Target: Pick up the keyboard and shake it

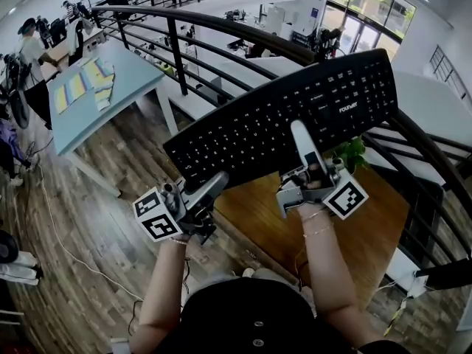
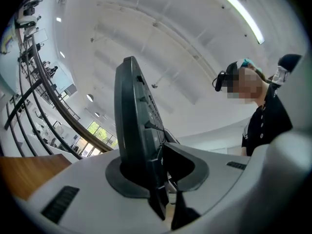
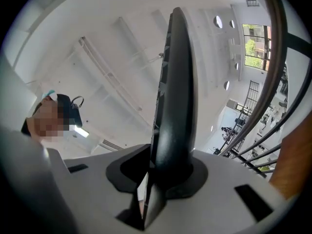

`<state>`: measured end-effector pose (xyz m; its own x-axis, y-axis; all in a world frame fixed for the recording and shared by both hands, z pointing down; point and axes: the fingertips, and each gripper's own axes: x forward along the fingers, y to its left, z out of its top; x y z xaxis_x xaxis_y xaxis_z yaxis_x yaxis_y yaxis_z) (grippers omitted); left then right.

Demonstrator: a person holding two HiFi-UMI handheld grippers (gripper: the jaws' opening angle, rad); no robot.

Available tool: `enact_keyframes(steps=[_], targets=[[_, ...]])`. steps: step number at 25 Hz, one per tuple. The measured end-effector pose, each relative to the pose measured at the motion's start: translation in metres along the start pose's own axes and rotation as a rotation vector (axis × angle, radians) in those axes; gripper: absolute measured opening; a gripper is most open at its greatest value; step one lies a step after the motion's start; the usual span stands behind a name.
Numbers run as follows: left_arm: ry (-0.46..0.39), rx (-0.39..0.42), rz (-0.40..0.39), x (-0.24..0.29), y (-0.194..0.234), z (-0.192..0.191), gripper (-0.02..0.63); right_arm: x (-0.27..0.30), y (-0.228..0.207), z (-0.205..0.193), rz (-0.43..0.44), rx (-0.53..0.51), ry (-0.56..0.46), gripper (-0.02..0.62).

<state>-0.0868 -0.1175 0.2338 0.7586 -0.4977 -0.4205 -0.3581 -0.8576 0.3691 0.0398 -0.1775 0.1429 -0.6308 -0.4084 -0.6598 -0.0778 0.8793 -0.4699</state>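
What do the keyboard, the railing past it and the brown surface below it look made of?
The keyboard looks like matte black plastic: moulded keys, white print. The railing is likely dark-painted metal: slim smooth bars. The brown surface looks like wood or veneer, smooth; grain too faint to say which.

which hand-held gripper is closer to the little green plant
Right. The right hand-held gripper grips the keyboard just left of the plant in the head view; the left hand-held gripper grips it much farther left.
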Motion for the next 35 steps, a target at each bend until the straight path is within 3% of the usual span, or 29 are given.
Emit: enact_keyframes(steps=[9, 23, 35], targets=[[0.136, 0.114, 0.028, 0.01, -0.012, 0.015, 0.106, -0.018, -0.015, 0.007, 0.031, 0.153, -0.167, 0.1], [0.285, 0.262, 0.074, 0.013, -0.017, 0.025, 0.121, -0.036, -0.037, -0.005, 0.007, 0.317, -0.33, 0.1], [0.342, 0.324, 0.066, 0.013, -0.022, 0.026, 0.126, -0.05, -0.038, -0.012, 0.039, 0.362, -0.425, 0.098]])
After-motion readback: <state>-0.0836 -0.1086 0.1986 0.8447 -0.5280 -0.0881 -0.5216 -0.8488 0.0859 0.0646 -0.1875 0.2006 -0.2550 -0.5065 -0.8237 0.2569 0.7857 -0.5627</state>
